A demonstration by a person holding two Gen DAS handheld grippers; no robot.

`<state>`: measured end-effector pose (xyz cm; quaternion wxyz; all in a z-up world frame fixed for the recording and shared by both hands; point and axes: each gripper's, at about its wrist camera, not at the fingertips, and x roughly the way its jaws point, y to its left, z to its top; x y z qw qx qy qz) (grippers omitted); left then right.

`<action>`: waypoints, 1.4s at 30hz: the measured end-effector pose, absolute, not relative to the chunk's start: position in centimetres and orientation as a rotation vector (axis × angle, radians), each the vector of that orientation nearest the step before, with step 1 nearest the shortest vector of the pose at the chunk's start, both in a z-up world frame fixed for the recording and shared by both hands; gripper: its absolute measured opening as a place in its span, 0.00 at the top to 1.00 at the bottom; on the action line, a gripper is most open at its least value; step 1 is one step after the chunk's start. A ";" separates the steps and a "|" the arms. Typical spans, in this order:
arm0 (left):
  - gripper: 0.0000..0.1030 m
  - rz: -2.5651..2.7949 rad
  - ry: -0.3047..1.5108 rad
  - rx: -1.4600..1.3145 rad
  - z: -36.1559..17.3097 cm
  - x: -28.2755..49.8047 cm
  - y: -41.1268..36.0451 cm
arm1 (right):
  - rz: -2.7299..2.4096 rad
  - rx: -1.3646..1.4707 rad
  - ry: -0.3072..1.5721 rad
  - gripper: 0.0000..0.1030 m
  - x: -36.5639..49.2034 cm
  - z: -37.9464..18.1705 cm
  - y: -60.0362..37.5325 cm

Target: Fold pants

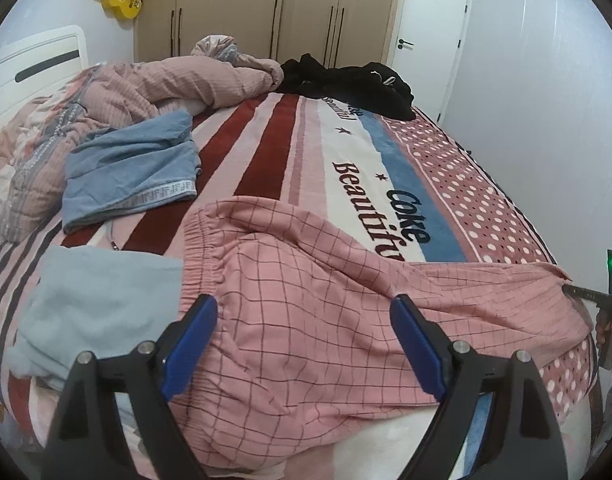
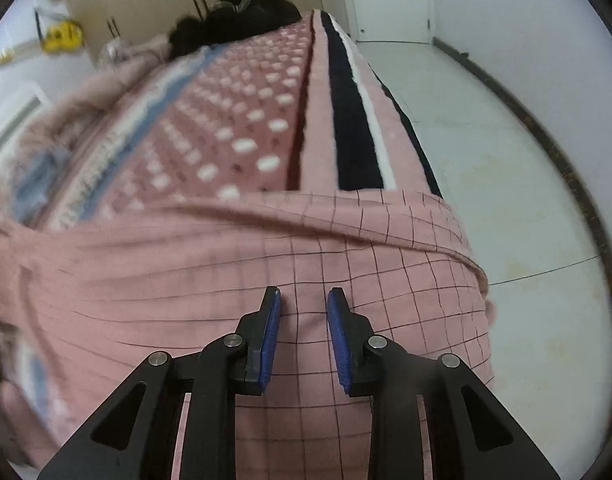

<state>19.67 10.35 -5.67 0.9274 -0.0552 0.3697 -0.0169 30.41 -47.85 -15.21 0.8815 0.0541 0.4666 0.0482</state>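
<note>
Pink checked pants [image 1: 306, 300] lie across the near part of the bed, waistband to the left, legs running right. My left gripper [image 1: 303, 312] is wide open just above the seat of the pants, near the waistband. My right gripper [image 2: 303, 300] hovers over the leg end of the pants [image 2: 265, 264] at the bed's right edge, jaws narrowly apart with nothing between them. The right gripper also shows at the far right of the left wrist view [image 1: 598, 300], at the leg hem.
A striped blanket [image 1: 346, 148] covers the bed. Blue folded garments [image 1: 129, 172] and a light blue cloth [image 1: 97, 304] lie left. A pink quilt [image 1: 165, 80] and black clothes [image 1: 346, 76] sit at the far end. White floor [image 2: 506, 184] lies right of the bed.
</note>
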 end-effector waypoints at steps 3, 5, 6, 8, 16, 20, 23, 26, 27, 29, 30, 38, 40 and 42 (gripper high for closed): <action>0.17 -0.037 0.753 -0.121 -5.8 19.5 10.7 | -0.005 0.213 0.937 0.83 32.3 -15.1 -49.9; 0.17 -0.037 0.749 -0.117 -5.9 19.4 10.9 | -0.072 0.225 0.926 0.83 33.8 -15.2 -51.2; 0.17 -0.034 0.747 -0.113 -5.9 19.5 11.0 | -0.082 0.228 0.929 0.83 34.5 -15.4 -51.5; 0.17 -0.030 0.748 -0.109 -6.1 19.7 11.1 | -0.096 0.236 0.940 0.83 36.2 -15.6 -52.1; 0.17 -0.030 0.735 -0.128 -6.5 20.1 11.7 | -0.106 0.224 0.949 0.79 38.8 -14.1 -52.9; 0.17 -0.042 0.735 -0.129 -6.5 19.8 11.7 | -0.093 0.276 0.954 0.75 35.2 -13.6 -54.1; 0.17 -0.048 0.737 -0.116 -6.6 19.9 11.2 | -0.039 0.392 1.002 0.73 33.1 -15.1 -56.1; 0.17 -0.055 0.740 -0.126 -6.5 20.2 10.7 | -0.049 0.448 0.998 0.69 32.9 -16.6 -57.4; 0.17 -0.054 0.741 -0.128 -6.4 20.2 10.6 | -0.052 0.469 0.989 0.66 33.2 -16.9 -57.8; 0.17 -0.050 0.741 -0.124 -6.3 20.3 10.4 | -0.049 0.516 0.971 0.66 34.5 -17.4 -58.5; 0.17 -0.043 0.742 -0.119 -6.3 20.4 10.3 | -0.051 0.535 0.964 0.66 35.4 -17.6 -58.8; 0.17 0.008 0.745 -0.149 -6.4 20.5 11.3 | -0.074 0.560 0.974 0.61 40.2 -18.6 -59.8; 0.17 0.009 0.736 -0.166 -6.2 19.6 11.8 | -0.079 0.521 0.971 0.61 40.1 -18.1 -59.2; 0.17 0.015 0.726 -0.174 -5.9 18.4 12.2 | -0.065 0.476 0.954 0.61 39.2 -17.1 -58.1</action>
